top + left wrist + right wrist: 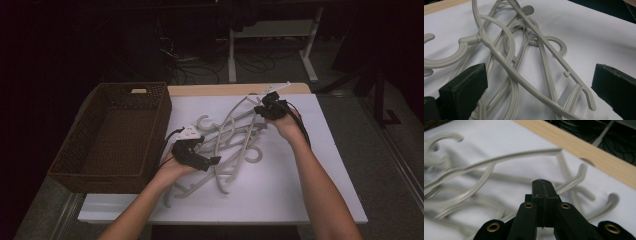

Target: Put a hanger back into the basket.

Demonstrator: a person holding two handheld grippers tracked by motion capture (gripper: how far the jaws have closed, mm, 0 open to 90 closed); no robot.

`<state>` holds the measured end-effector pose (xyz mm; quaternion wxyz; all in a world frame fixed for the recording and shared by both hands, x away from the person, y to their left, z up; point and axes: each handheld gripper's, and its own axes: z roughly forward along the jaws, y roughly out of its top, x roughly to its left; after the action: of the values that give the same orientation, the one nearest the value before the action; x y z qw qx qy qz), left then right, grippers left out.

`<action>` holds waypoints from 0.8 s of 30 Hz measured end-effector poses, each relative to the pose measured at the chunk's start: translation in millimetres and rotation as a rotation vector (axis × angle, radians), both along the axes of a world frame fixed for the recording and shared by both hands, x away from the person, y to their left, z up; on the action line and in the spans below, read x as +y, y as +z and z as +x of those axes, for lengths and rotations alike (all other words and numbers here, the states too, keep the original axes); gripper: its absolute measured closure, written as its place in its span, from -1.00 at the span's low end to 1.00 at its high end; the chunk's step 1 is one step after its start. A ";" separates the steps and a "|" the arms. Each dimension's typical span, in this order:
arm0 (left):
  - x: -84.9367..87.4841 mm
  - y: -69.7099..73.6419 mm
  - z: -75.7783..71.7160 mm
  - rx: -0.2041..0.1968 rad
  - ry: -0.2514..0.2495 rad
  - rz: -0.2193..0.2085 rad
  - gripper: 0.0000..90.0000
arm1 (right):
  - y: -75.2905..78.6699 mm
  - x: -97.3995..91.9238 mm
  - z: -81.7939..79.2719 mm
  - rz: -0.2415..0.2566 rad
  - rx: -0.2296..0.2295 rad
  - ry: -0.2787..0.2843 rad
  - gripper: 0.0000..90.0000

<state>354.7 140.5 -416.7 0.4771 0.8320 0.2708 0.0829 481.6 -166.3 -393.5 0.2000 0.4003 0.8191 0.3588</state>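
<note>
Left gripper (536, 85) jaws apart over the tangled hangers (230, 145) on the white board (300, 190), right gripper (543, 188) pressed together on nothing, basket (75, 165) empty, so sorting looks unstarted.

One wicker basket (150, 107), a tangle of grey hangers (235, 137)

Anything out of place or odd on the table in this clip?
Yes: the grey hangers lie in a crossed, interlocked heap on the white tabletop, hooks pointing different ways, beside the wicker basket. The right tongs are shut with nothing visible between them; the left tongs stand open over the heap.
</note>
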 end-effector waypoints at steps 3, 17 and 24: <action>1.2 0.3 0.6 0.000 0.001 -0.002 -1.00 | 3.0 2.4 17.5 -0.011 0.001 -0.007 0.97; 6.1 2.2 1.4 0.003 0.006 -0.009 -1.00 | -14.5 24.1 49.8 -0.157 0.082 -0.003 0.97; 3.9 -0.2 0.4 0.010 0.003 0.010 -1.00 | -22.9 7.5 36.5 -0.168 0.117 -0.006 0.97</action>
<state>355.1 144.4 -416.9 0.4715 0.8343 0.2741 0.0811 518.1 -158.7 -416.3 0.1859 0.4047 0.8555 0.2643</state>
